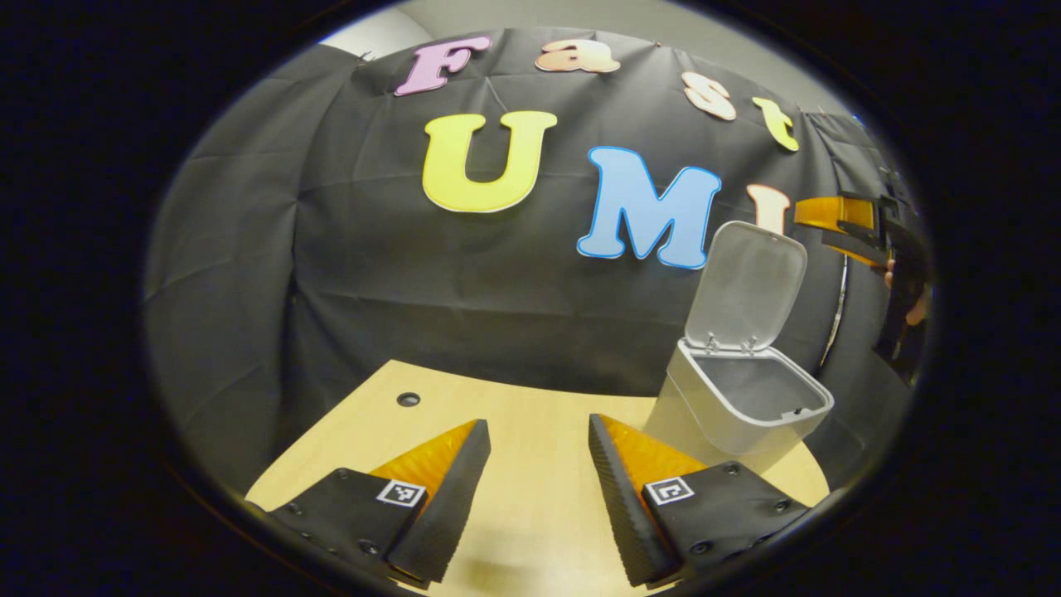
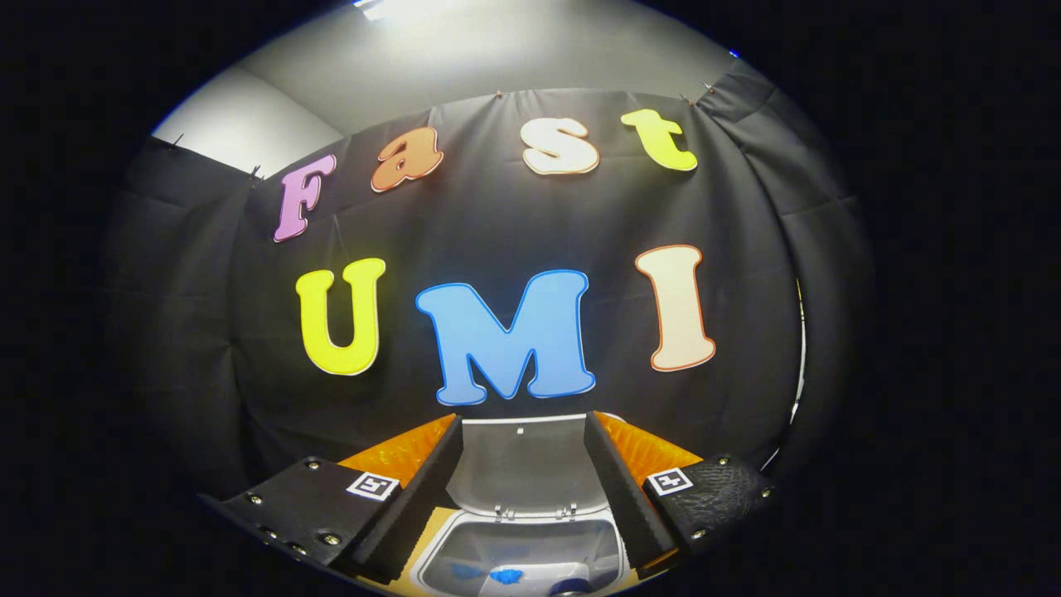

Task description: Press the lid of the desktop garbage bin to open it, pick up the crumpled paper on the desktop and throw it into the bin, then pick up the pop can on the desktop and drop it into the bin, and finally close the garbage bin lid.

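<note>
The pale grey plastic desktop garbage bin (image 1: 738,398) stands near the far right edge of the light wooden tabletop (image 1: 530,464), close to the black cloth wall. Its hinged grey lid (image 1: 746,286) is raised upright at the back, leaving the mouth open. No brand or writing can be made out on the bin. In the right gripper view the bin (image 2: 522,547) sits directly below, between the fingers, with something blue (image 2: 504,575) lying at its bottom; what it is cannot be told.

The right gripper (image 2: 522,473) hangs above the bin's mouth, jaws spread wide with nothing between them. In the left gripper view it shows at the far right (image 1: 858,228), up level with the lid's top edge.

The left gripper (image 1: 539,481) hovers over bare tabletop left of the bin, jaws likewise apart and empty. Each finger carries a small square black-and-white marker. A small round hole (image 1: 408,399) sits near the table's back edge; the surface between it and the bin is open.
</note>
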